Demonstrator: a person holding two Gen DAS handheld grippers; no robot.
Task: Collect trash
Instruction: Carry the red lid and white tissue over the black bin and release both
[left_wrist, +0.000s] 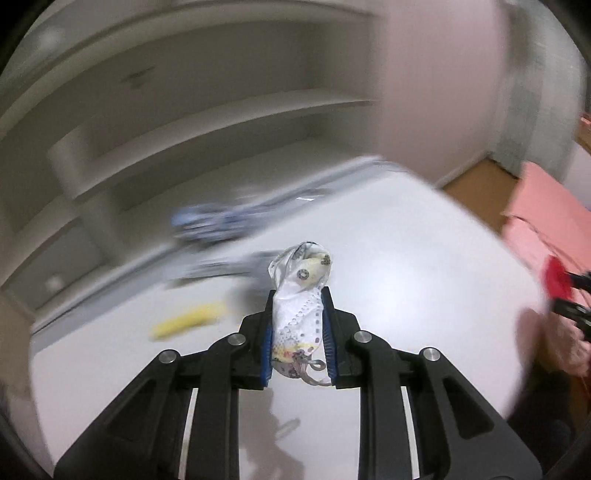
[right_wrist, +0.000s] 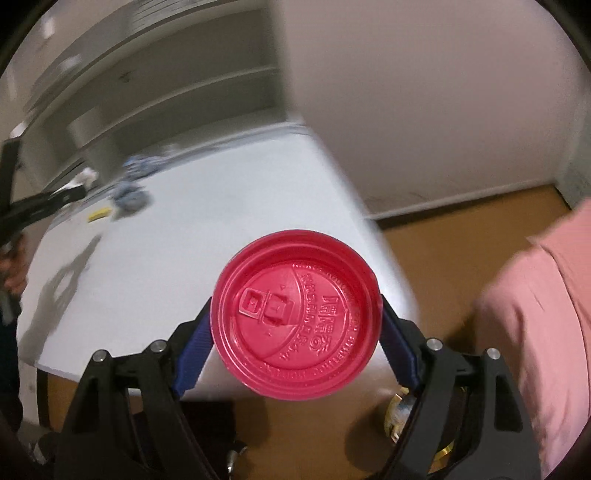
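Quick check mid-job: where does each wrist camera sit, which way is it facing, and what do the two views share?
Left wrist: on the left gripper, looking down across the white table; jaws clamp a crumpled wrapper.
Right wrist: on the right gripper, over the table's edge; jaws hold a red lid, pink sleeve showing.
Shared: table, yellow scrap, shelves.

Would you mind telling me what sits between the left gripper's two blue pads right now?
A crumpled white printed wrapper is clamped between the left gripper pads, its top sticking out past the fingertips. The left wrist view shows it.
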